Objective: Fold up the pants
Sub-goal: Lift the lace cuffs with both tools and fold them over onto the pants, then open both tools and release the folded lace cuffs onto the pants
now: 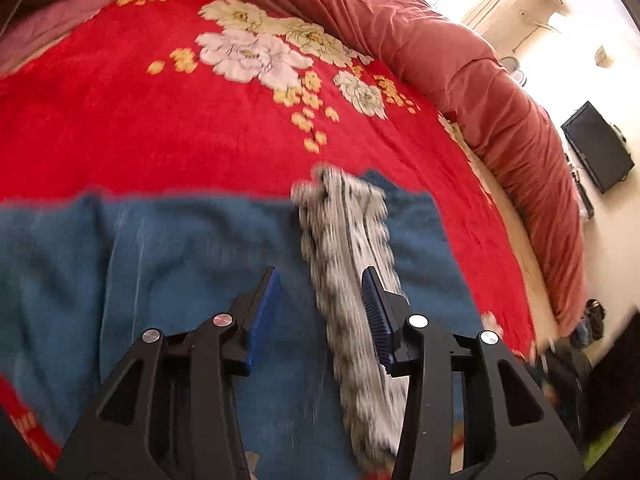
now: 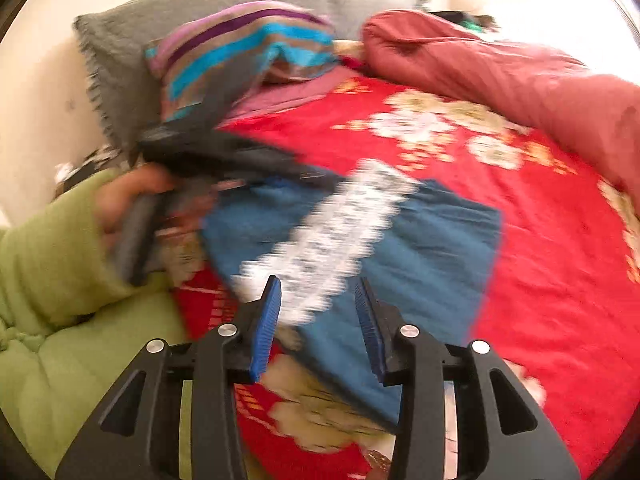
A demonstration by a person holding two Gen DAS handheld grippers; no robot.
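Blue pants (image 1: 168, 264) lie folded flat on the red flowered blanket (image 1: 160, 120), with a grey-and-white patterned band (image 1: 352, 264) across them. My left gripper (image 1: 320, 280) is open just above the pants, its right finger beside the band. In the right wrist view the pants (image 2: 432, 248) and the band (image 2: 332, 236) lie ahead, blurred. My right gripper (image 2: 318, 286) is open and empty over the pants' near edge. The left gripper's body (image 2: 224, 156) shows at the left, held by a hand (image 2: 128, 200) in a green sleeve.
A rolled dusty-red quilt (image 1: 460, 60) runs along the far side of the bed. A striped pillow (image 2: 240, 48) and a grey cushion (image 2: 132, 28) stand at the headboard. A dark TV (image 1: 598, 146) stands against the wall beyond the bed.
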